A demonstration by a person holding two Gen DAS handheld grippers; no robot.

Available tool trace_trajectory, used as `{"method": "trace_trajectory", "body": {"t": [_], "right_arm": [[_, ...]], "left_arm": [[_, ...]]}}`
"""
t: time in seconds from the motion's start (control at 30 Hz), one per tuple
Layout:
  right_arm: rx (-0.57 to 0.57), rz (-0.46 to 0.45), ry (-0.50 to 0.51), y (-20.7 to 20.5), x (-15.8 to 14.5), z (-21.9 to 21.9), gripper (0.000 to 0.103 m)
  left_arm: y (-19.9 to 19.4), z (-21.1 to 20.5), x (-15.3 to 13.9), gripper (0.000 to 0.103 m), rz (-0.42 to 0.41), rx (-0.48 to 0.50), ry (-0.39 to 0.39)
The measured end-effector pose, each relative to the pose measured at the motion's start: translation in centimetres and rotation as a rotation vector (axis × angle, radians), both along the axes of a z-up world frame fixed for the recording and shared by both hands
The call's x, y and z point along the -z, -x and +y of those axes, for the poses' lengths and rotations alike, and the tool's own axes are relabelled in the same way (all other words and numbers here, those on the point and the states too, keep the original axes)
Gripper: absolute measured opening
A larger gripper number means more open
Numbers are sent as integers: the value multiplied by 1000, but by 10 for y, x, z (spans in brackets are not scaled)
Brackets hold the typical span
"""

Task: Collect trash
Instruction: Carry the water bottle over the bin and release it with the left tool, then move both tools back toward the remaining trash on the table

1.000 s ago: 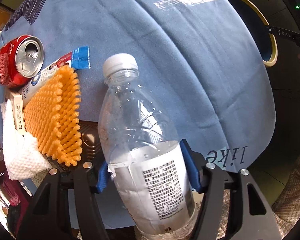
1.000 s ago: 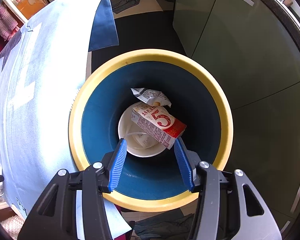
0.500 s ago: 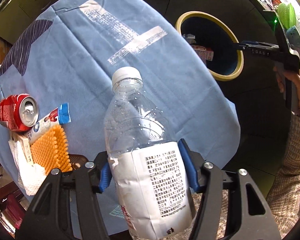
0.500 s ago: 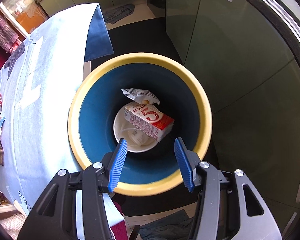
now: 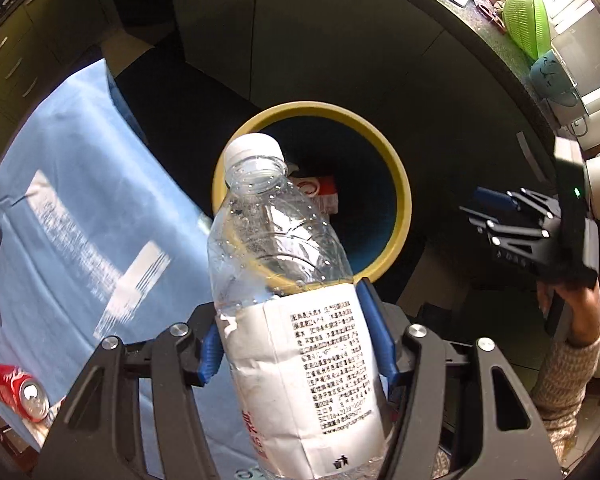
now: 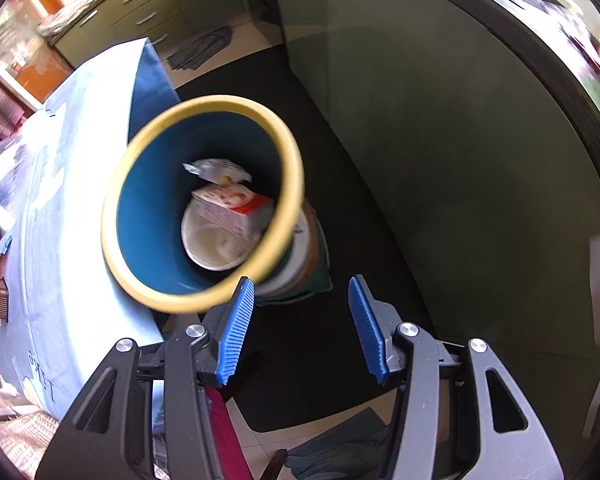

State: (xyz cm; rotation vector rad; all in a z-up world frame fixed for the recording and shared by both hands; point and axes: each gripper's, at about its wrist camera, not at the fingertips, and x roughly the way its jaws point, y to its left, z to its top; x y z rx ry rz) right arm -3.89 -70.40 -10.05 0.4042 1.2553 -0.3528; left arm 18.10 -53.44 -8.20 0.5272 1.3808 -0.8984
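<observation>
Clear plastic water bottle (image 5: 284, 280) with white screw cap and white paper label printed in black; droplets cling inside the upper walls, label edge torn at its left side. It stands clamped at the label between the blue ribbed pads (image 5: 374, 332) of the left gripper (image 5: 296, 340), cap end pointing away from the camera, its neck overlapping the mouth of the round waste bin with yellow rim and dark blue inside (image 5: 396, 184). The bin sits on dark floor just beside a table draped in a light blue cloth (image 5: 80, 208). Left wrist view alone shows: a red drink can (image 5: 18, 392) lying on the cloth near its lower left edge; the right gripper seen from outside (image 5: 496, 208), held by a hand (image 5: 572, 308) in a knitted sleeve; a green colander (image 5: 528, 28) on the counter at upper right. Inside the bin this view gives only a red-and-white scrap behind the bottle neck. Right wrist view alone shows the bin's contents properly: a red-and-white carton (image 6: 232, 208) lying across a white round bowl (image 6: 208, 244), and a crumpled pale wrapper (image 6: 216, 170) above them against the far wall. Right gripper (image 6: 302, 328) has its blue pads apart with nothing between them, hanging over dark floor to the right of the bin rim (image 6: 204, 208). This view is motion-blurred. Green cabinet fronts (image 6: 440, 140) fill its right half.
</observation>
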Motion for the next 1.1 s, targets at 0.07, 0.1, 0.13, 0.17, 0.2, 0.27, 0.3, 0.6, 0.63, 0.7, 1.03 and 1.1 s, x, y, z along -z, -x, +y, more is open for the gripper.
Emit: {"method": "trace_trajectory", "body": {"t": [0.07,0.1,0.13,0.17,0.2,0.27,0.3,0.6,0.63,0.7,1.03,1.1], "right_arm": [[20,0,-5,15,1,-6,50],[28,1,-5,22,1,-9,50],[34,2,-5,27,1,-11,50],[40,4,-5,32,1,-13,50],[43,7,-4,36,0,-14,50],[48,11,-3,42,-1,-15,50],[50,13,-6,44,-3,-15,50],[-18,-2,13,27,-18,8,51],[-36,-4,18,22,-21,14,51],[-74,-8,31,13,-27,29,51],[-420,-65,14,-64,-52,169,51],[-520,-69,-2,-90,-55,209,51]], "left_arm": [[1,-19,16,57,3,7,-4],[-1,-31,23,57,5,7,-4],[-4,-42,30,57,6,8,-6],[-6,-49,36,57,3,7,-10],[-8,-57,41,58,-5,3,-10],[-14,-69,47,69,-16,0,-7],[-16,-73,49,72,-16,-4,0],[7,-7,-16,72,-59,54,108],[9,12,-26,72,-65,55,124],[11,54,-40,72,-76,30,140],[32,296,-78,73,-119,-200,62],[34,341,-84,73,-131,-251,50]]}}
